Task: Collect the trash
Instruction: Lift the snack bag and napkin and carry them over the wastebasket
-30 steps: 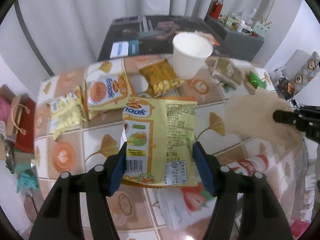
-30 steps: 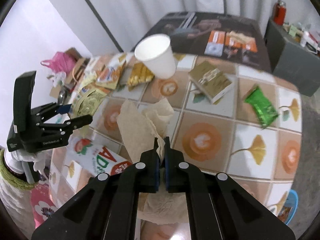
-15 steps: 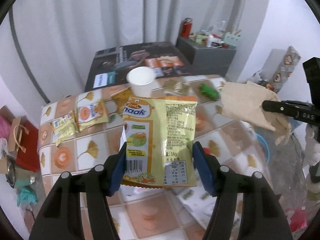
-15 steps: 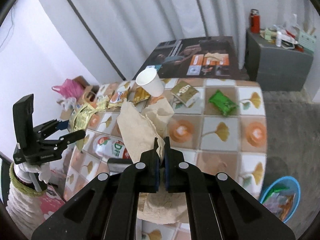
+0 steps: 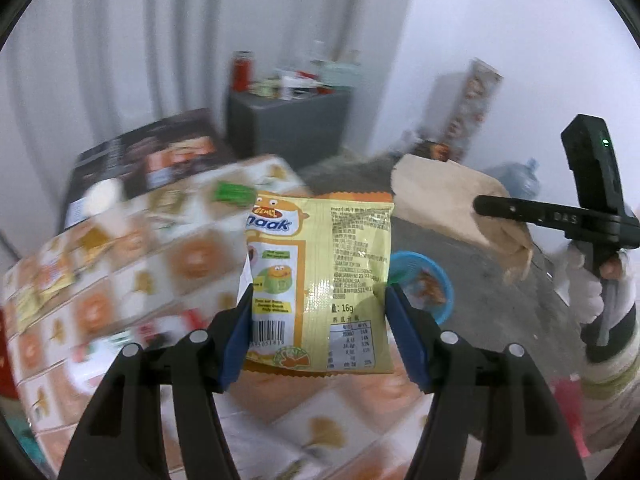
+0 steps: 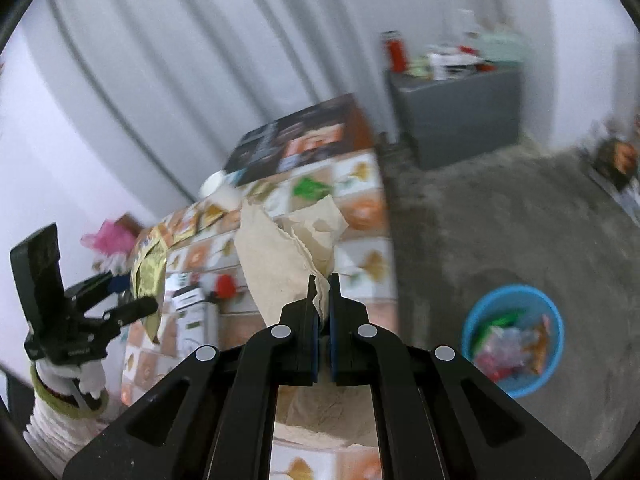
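Note:
My left gripper [image 5: 318, 300] is shut on a yellow snack packet [image 5: 324, 268], its blue pads pressing the packet's two side edges. In the right wrist view the same left gripper [image 6: 120, 292] shows at the far left with the yellow snack packet [image 6: 148, 272] edge-on. My right gripper [image 6: 322, 284] is shut on crumpled brown paper [image 6: 288, 252]; in the left wrist view the right gripper [image 5: 480, 204] holds the brown paper [image 5: 444, 196] at the right. A blue trash basket [image 6: 516, 336] with wrappers inside stands on the floor; the basket [image 5: 424, 284] sits partly behind the packet.
The tiled table [image 5: 132, 264] carries a white paper cup [image 5: 104, 196], a green wrapper [image 5: 232, 192] and several snack packets [image 5: 44, 284]. A grey cabinet [image 6: 460, 112] stands by the wall. Grey carpet [image 6: 500, 216] lies between the table edge and the basket. A gloved hand [image 5: 592, 280] grips the right handle.
Both grippers have swung right, away from over the table toward the floor, still holding the packet and the paper. The blue basket has come into view; the cup and wrappers have slid left.

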`<state>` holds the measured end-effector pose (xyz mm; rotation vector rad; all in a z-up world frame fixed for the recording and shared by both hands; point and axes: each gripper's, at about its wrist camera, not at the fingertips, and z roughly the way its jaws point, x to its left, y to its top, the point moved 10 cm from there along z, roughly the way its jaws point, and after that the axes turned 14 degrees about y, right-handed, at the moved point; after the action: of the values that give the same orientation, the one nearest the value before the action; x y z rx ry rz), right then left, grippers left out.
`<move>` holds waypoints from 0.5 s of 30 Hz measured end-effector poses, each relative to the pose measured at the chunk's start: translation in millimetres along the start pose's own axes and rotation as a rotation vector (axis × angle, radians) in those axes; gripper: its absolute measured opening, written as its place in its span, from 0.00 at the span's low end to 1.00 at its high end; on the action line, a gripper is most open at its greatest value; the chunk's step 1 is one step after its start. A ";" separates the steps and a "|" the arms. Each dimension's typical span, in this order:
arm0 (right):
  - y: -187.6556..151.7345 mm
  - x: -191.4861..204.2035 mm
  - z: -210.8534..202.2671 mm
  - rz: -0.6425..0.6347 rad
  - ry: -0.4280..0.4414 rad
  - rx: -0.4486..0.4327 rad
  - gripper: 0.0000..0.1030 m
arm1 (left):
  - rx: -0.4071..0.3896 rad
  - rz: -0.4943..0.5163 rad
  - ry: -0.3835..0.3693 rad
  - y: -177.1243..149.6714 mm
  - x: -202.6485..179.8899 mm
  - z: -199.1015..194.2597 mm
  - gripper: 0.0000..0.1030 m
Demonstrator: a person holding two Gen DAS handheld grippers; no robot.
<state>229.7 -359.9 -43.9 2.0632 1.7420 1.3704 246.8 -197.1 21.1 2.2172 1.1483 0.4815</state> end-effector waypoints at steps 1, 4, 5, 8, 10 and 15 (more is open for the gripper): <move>-2.8 -11.8 -8.1 0.022 -0.013 -0.014 0.03 | 0.012 0.025 -0.025 1.8 -22.5 7.5 0.60; -16.7 -54.9 -32.9 0.107 -0.054 -0.054 0.03 | 0.042 0.088 -0.081 3.8 -76.7 25.6 0.60; -22.9 -71.0 -39.5 0.141 -0.068 -0.066 0.03 | 0.055 0.111 -0.102 4.1 -97.3 33.9 0.60; -41.6 -117.1 -53.4 0.245 -0.102 -0.094 0.03 | 0.101 0.170 -0.156 0.4 -157.5 58.8 0.60; -57.4 -149.4 -59.1 0.327 -0.121 -0.109 0.03 | 0.141 0.216 -0.183 -5.1 -196.2 79.4 0.60; -95.6 -225.4 -60.3 0.520 -0.150 -0.132 0.03 | 0.236 0.342 -0.199 -25.8 -272.8 137.0 0.60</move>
<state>134.3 -542.4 -189.4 2.5698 1.0629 1.3478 153.9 -456.5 -112.7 2.6161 0.7564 0.2606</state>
